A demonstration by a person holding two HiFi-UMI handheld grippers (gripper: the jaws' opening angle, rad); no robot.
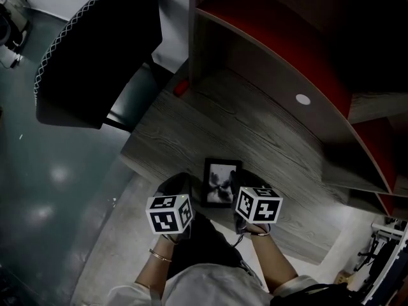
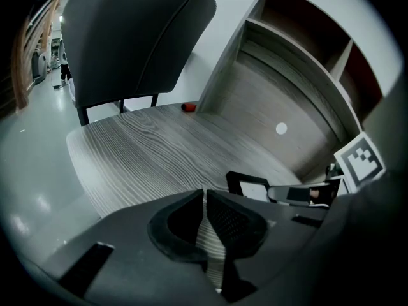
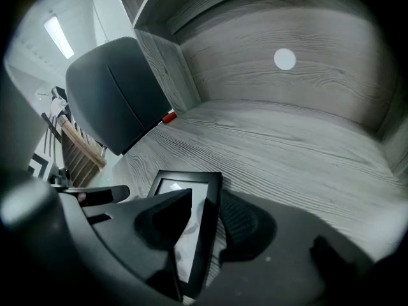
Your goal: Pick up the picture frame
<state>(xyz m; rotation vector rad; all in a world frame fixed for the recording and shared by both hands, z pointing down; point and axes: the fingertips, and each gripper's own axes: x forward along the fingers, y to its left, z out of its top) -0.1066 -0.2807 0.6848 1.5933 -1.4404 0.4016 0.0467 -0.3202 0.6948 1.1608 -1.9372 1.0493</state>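
Note:
A small black picture frame [image 1: 221, 182] holding a light picture lies flat near the front edge of the grey wood-grain desk [image 1: 255, 123]. My right gripper [image 1: 238, 180] is at its right side. In the right gripper view the frame's [image 3: 186, 176] right border runs between the jaws of the right gripper [image 3: 205, 204], which stands open; a strip of desk shows between the border and the right pad [image 3: 245, 225]. My left gripper [image 1: 180, 181] is just left of the frame and apart from it. It [image 2: 204, 194] is shut with nothing held, and the frame [image 2: 254, 187] lies off to its right.
A black office chair [image 1: 95, 50] stands at the desk's left end. A small red object [image 1: 181, 88] lies by the shelf's side wall. The curved back panel carries a white round disc [image 1: 303, 99], with red-lined shelves [image 1: 280, 40] above. Grey floor [image 1: 57, 183] lies to the left.

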